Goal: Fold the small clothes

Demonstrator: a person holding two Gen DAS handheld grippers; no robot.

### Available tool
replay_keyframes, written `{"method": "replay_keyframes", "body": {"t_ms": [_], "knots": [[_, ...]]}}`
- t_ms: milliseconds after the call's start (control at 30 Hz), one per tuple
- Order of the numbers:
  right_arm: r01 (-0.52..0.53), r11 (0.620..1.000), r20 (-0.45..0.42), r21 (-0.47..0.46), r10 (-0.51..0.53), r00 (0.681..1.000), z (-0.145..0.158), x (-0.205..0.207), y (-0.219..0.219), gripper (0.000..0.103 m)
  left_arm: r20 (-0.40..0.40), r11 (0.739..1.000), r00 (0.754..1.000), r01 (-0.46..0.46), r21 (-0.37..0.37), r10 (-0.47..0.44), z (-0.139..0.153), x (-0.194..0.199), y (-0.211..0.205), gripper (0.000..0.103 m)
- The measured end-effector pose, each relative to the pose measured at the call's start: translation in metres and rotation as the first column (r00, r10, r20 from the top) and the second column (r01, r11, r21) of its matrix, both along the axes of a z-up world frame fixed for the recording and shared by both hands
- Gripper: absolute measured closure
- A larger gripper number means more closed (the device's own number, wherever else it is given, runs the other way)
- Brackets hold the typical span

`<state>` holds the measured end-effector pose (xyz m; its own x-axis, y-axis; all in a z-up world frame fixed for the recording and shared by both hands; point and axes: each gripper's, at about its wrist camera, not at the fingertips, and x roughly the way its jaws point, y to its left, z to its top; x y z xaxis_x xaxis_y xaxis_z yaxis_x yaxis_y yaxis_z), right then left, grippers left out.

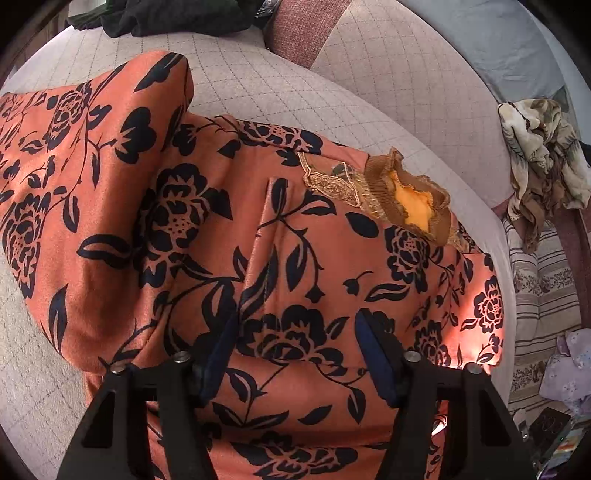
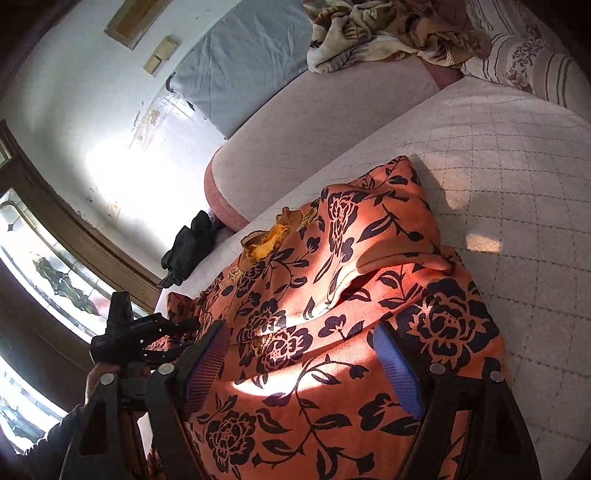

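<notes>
Because the orange floral jacket [image 1: 207,229] lies spread on the bed [image 1: 388,74] for folding, both grippers hover low. Left gripper [image 1: 293,354] and right gripper [image 2: 301,363] gape wide, holding nothing.

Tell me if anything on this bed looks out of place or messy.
The orange floral garment lies rumpled, one flap folded over unevenly. A beige patterned blanket sits in a crumpled heap at the bed's far side, and dark clothes are bunched by the edge. Nothing looks torn or spilled.
</notes>
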<state>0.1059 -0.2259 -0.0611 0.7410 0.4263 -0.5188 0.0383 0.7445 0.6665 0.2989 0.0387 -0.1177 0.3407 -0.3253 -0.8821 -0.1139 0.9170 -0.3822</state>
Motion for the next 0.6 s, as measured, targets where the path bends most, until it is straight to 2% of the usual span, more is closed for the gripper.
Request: {"method": "replay_keyframes", "body": {"t_ms": [33,100,200,300,333,367,433,533,567,600], "knots": [[-0.005,1.000,0.001,0.004,0.005,1.000,0.000,0.001,0.001,0.020,-0.008,0.999,1.000,0.003,0.032,-0.002,-0.001,0.000,0.000,0.089],[-0.011,1.000,0.005,0.000,0.011,1.000,0.001,0.001,0.003,0.020,-0.014,0.999,1.000,0.002,0.034,-0.001,-0.001,-0.001,0.009,0.096],[-0.002,1.000,-0.003,-0.001,0.002,1.000,-0.001,0.001,0.002,0.020,0.087,0.999,0.996,-0.023,0.040,0.019,0.022,-0.015,0.015,0.098],[0.021,1.000,-0.006,-0.003,-0.021,1.000,-0.002,-0.001,-0.002,0.020,0.254,0.996,0.967,-0.059,0.070,0.039,0.059,-0.048,0.018,0.098],[0.026,1.000,-0.005,-0.002,-0.026,1.000,-0.003,-0.002,-0.004,0.020,0.278,0.995,0.959,-0.069,0.066,0.048,0.064,-0.058,0.020,0.098],[0.029,1.000,-0.006,-0.001,-0.029,1.000,-0.003,-0.002,-0.005,0.020,0.279,0.995,0.959,-0.075,0.066,0.054,0.064,-0.064,0.021,0.098],[0.031,1.000,-0.015,-0.001,-0.031,0.999,-0.006,-0.001,-0.005,0.020,0.229,0.994,0.972,-0.074,0.082,0.054,0.047,-0.066,0.024,0.097],[0.022,1.000,-0.030,0.002,-0.021,0.999,-0.009,0.001,-0.003,0.020,0.089,0.988,0.994,-0.073,0.133,0.062,0.006,-0.056,0.027,0.093],[0.023,1.000,-0.031,-0.001,-0.023,0.999,-0.010,0.001,-0.003,0.020,0.076,0.989,0.995,-0.074,0.126,0.064,-0.002,-0.056,0.030,0.091],[0.026,1.000,-0.030,-0.004,-0.026,0.999,-0.009,0.000,-0.004,0.020,0.107,0.989,0.992,-0.085,0.124,0.072,0.000,-0.058,0.032,0.091]]}}
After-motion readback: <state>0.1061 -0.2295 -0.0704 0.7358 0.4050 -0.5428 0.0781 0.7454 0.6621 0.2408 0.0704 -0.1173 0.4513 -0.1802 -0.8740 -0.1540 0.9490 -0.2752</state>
